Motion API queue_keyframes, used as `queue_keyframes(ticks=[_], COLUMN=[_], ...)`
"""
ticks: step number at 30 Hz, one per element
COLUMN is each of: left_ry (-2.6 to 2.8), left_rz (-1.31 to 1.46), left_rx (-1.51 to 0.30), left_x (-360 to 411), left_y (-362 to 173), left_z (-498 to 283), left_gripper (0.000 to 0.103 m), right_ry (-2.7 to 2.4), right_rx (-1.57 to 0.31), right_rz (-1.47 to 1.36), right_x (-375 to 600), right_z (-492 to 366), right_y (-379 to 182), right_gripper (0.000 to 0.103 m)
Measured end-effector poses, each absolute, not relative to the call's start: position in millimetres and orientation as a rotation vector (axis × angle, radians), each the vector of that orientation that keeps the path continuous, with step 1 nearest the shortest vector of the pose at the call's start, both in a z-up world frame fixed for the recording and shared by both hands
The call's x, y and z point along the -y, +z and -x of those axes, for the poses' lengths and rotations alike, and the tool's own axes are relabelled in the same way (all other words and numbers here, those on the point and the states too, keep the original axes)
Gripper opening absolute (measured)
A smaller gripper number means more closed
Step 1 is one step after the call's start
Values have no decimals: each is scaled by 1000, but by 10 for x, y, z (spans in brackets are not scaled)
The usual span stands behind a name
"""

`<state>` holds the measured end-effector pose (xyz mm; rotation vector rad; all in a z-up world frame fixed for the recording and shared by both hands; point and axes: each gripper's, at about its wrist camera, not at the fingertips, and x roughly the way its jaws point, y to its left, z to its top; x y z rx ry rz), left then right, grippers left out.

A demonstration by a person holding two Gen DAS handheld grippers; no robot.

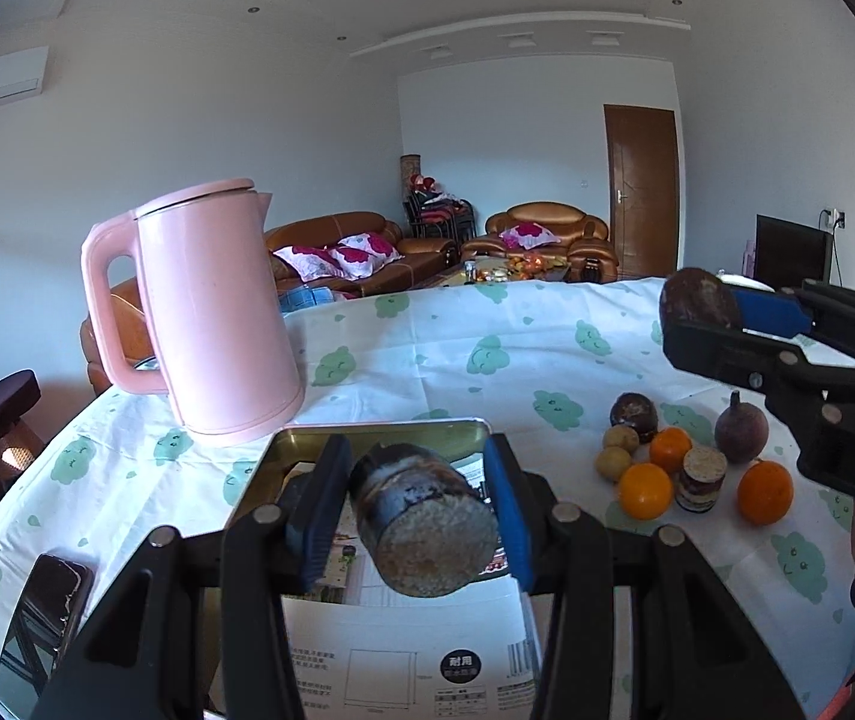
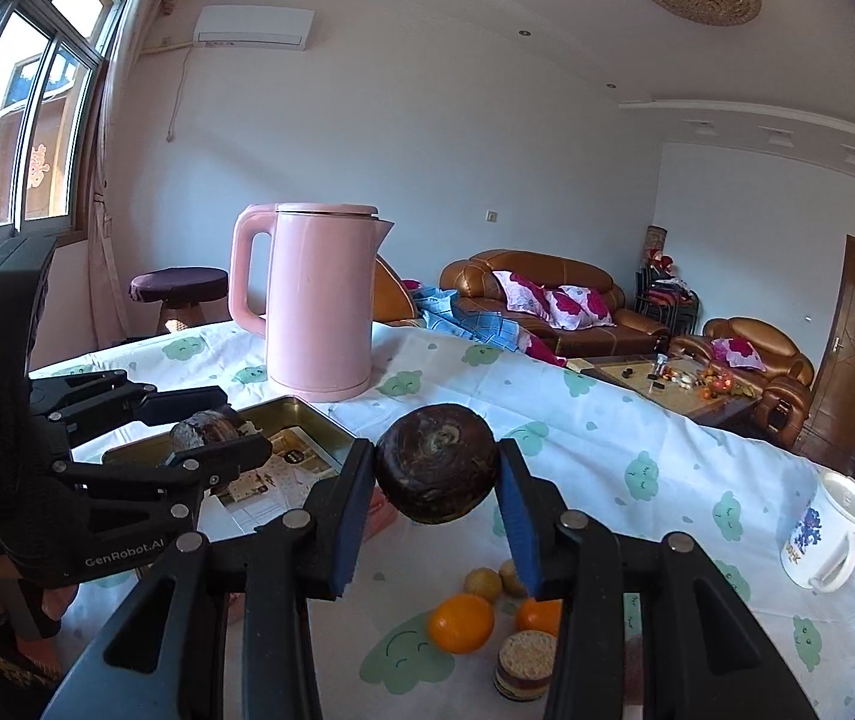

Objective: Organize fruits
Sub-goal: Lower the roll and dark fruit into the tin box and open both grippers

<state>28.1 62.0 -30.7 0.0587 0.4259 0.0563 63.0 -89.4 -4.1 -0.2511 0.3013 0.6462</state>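
Cloud-printed cloth covers the surface (image 1: 427, 354), with bare room between the pink kettle (image 1: 211, 312) and the fruit cluster (image 1: 685, 462). Left gripper (image 1: 421, 516), jaws clenched on a rough dark cut-ended piece (image 1: 424, 525), hangs over the metal tray (image 1: 379, 438); right gripper (image 2: 436, 510) jaws clamp a round dark wrinkled fruit (image 2: 436, 471) above the oranges (image 2: 462, 623).

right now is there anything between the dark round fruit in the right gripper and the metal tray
Yes. The left gripper, shut on a dark cut fruit piece, hangs over the rectangular gold metal tray, on the side the dark round fruit in the right gripper would come from. The pink kettle stands behind the tray, not between.
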Motion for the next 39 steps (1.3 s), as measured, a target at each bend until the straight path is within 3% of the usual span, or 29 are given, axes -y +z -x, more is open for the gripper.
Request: queue_keyframes(ticks=[39], left_ry=[126], left_rz=[-52], left_rx=[-640], left_x=[-1306], left_y=[-544], left_z=[-755], left_gripper=[47], right_ry=[778], right_rx=[-590], right_rz=[344], right_x=[-196], right_z=[-1140], right_y=[-638], right_gripper=[43])
